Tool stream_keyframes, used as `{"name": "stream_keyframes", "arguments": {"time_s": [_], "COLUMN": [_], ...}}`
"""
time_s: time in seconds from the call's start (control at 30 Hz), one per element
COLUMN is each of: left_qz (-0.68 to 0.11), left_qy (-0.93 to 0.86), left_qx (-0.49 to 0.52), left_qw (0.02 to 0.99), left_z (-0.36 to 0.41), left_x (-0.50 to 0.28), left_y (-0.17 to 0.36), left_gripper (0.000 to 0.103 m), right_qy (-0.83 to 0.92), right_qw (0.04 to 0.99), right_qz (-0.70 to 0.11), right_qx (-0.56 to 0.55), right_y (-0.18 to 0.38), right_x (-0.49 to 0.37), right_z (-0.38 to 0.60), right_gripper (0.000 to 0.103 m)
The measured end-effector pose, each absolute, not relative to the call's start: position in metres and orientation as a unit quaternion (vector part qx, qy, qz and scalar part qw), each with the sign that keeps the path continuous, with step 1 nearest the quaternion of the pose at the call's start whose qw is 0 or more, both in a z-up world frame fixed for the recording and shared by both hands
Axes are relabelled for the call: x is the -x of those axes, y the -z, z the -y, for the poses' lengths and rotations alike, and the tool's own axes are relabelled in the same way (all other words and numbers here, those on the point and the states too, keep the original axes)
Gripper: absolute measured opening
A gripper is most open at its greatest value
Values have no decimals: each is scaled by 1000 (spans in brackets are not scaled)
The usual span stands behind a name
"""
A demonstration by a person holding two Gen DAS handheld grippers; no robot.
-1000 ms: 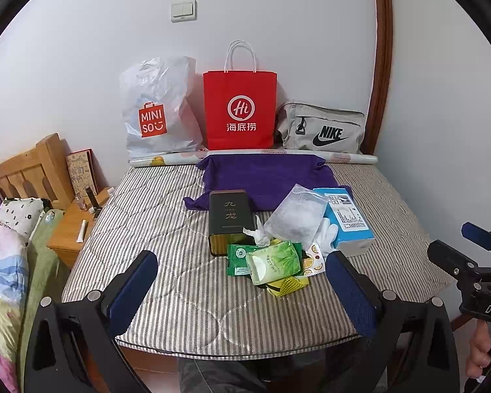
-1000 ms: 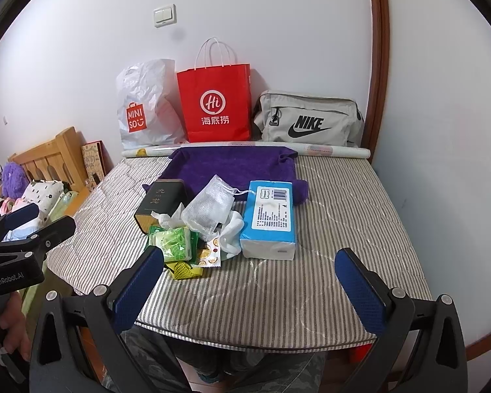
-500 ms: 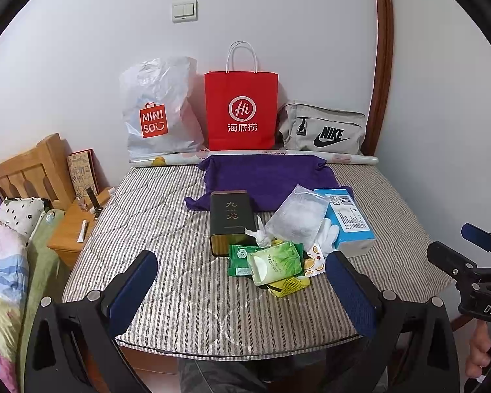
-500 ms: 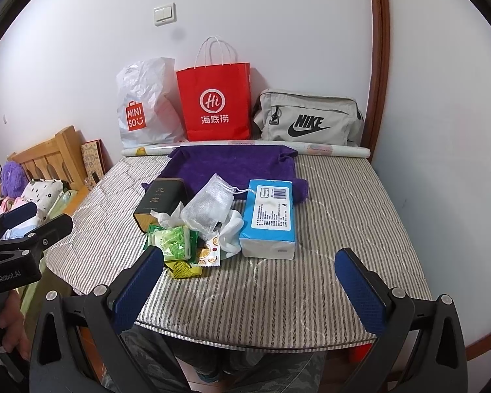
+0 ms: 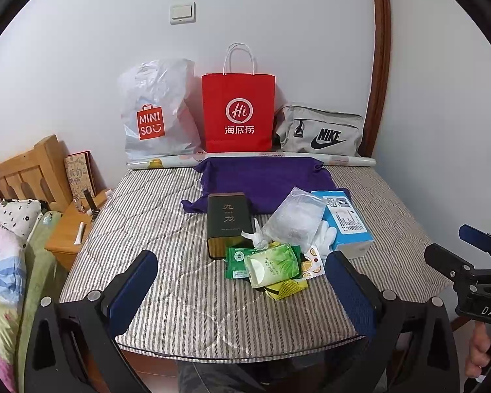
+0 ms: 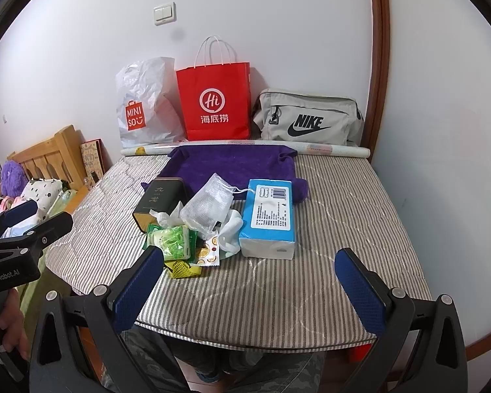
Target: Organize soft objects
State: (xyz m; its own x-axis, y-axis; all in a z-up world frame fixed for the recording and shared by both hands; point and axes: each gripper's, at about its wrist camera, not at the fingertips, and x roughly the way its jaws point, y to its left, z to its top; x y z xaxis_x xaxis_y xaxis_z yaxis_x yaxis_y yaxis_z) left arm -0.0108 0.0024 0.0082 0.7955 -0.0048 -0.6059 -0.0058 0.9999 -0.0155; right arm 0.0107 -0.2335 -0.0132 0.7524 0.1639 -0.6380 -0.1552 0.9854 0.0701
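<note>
Both grippers, left gripper [image 5: 242, 283] and right gripper [image 6: 249, 277], hang spread wide and empty over the mattress's [image 6: 343, 203] near edge. Soft-object pile [image 5: 275, 249] just ahead: green wet-wipe pack [image 5: 273, 263], bubble-wrap pouch [image 6: 208, 206], tissue pack [image 6: 268, 217], purple towel [image 6: 235, 163] beyond.

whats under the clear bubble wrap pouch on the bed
The clear bubble wrap pouch leans on a white cloth glove, crumpled white tissue and an orange-slice printed sachet. Anything further beneath it is covered.
</note>
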Motion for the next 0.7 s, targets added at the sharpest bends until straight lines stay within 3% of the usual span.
{"name": "stream_keyframes", "arguments": {"time_s": [0.33, 0.7], "left_qz": [-326, -399], "left_qy": [-4, 26], "left_qx": [17, 23], "left_qw": [945, 916], "left_z": [-8, 8], "left_x": [-17, -67], "left_y": [1, 81], "left_gripper": [103, 103], "right_qy": [-87, -89], "right_qw": [935, 919], "right_qz": [-345, -382], "right_qx": [-11, -43], "right_y": [21, 66], "right_x": [-24, -58], "right_z": [240, 256], "right_gripper": [103, 103]}}
